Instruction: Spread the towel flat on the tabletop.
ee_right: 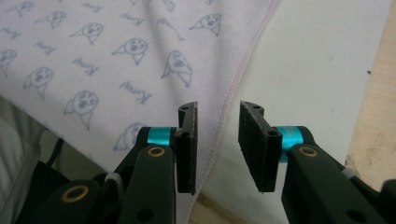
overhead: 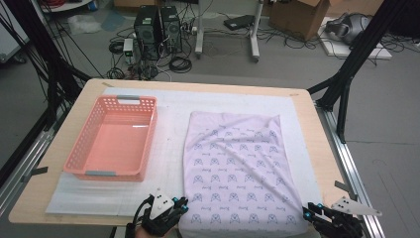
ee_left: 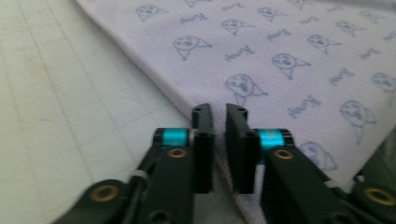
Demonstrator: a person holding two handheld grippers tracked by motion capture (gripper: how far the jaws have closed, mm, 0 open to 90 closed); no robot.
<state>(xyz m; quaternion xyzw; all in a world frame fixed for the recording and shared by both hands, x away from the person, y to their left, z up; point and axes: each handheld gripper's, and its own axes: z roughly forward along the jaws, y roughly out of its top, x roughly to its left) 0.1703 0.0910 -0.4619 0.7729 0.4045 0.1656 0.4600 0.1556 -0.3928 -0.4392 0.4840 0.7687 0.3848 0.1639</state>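
From above, my left gripper (overhead: 179, 204) sits at the near left corner of the printed cloth (overhead: 237, 158) spread right of the pink basket (overhead: 113, 141); my right gripper (overhead: 312, 210) sits at its near right corner. Left gripper view: jaws nearly together at the cloth's edge, gripping nothing. Right gripper view: jaws apart, straddling the cloth's pink hem (ee_right: 233, 88) over the white mat (ee_right: 317, 60).

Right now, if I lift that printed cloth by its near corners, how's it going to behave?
The printed cloth will probably drape and sag between the corners: it lies flat with soft creases across it. It looks thin and light, so it should lift easily. It might slide a little on the smooth white mat beneath it; the stitched hem may give the jaws something firmer to pinch.
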